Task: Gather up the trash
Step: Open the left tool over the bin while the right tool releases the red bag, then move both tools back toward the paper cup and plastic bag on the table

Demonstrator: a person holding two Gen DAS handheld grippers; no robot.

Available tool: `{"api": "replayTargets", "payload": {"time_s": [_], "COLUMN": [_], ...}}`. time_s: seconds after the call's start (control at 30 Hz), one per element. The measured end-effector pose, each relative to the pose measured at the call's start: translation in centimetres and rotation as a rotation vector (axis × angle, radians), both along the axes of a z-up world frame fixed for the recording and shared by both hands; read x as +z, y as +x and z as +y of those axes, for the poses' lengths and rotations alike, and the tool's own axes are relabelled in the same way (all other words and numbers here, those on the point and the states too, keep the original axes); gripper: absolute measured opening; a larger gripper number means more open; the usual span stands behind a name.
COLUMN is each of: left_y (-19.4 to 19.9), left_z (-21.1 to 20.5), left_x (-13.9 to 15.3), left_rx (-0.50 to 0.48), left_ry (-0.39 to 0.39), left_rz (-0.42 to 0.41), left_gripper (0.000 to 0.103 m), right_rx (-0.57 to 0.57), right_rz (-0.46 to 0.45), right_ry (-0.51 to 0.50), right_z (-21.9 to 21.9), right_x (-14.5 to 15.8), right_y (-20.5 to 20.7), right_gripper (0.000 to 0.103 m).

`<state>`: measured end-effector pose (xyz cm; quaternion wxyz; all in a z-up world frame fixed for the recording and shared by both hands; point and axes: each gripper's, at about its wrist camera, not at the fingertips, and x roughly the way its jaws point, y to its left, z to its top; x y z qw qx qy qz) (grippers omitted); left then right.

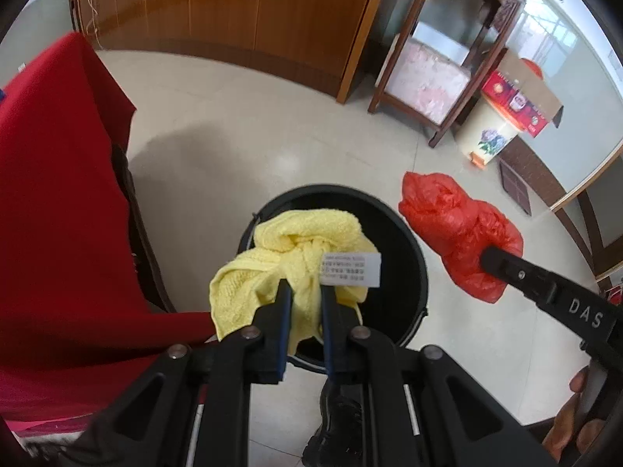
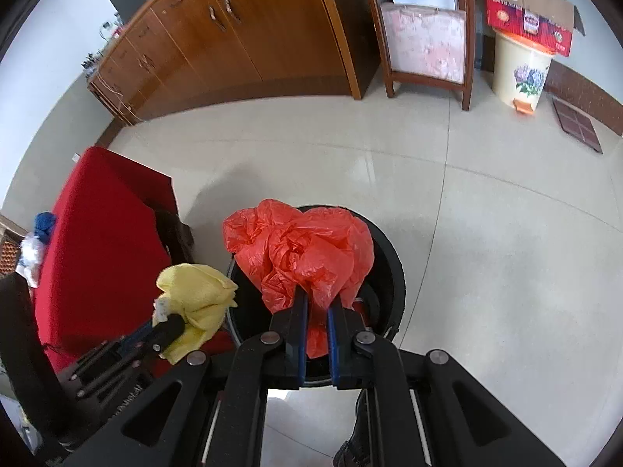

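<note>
Left wrist view
Left gripper [image 1: 304, 286]: clenched on the yellow towel [image 1: 288, 257], white label at 3 o'clock.
Black bin [image 1: 405, 272]: directly beneath the towel.
Red plastic bag [image 1: 455, 229]: at 3 o'clock of the bin.

Right wrist view
Right gripper [image 2: 318, 300]: grasping the red plastic bag [image 2: 303, 253] over the black bin [image 2: 393, 272].
Yellow towel [image 2: 198, 292]: at 9 o'clock, beside the red cloth [image 2: 101, 241].
</note>
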<state>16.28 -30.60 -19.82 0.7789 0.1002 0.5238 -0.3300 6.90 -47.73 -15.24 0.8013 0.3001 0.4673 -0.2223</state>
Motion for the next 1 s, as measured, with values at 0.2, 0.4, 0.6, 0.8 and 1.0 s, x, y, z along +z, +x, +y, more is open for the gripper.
{"api": "replayTargets", "payload": {"time_s": [0.2,0.4,0.6,0.8,1.0], "left_y": [1.1,2.2,2.4,1.8,0.7], "left_z": [-1.6,-2.6,-1.5,-0.3,1.4], "left_x": [-2.4,-3.5,-1.2,2.1,6.3], "left_rx": [-0.009,-0.005,0.008,0.011,0.016], "left_ry": [0.037,0.069,0.047,0.016,-0.042], "left_rz": [0.055,0.054,0.008,-0.051,-0.107], "left_gripper": [0.023,0.062,0.063,0.063,0.063], "right_rx": [-0.012,-0.015,-0.081,-0.108,-0.077], "right_rz": [0.07,0.11,0.064,0.025,0.001], "right_ry": [0.037,0.041,-0.002,-0.02,-0.043], "right_z": [-0.9,-1.4,-2.3,-2.3,-1.1], "right_x": [-2.9,-4.3,-2.7,-1.0,0.3], "right_y": [1.6,3.0,2.3,1.9,2.0], "right_gripper": [0.013,0.046,0.046,0.046,0.047]}}
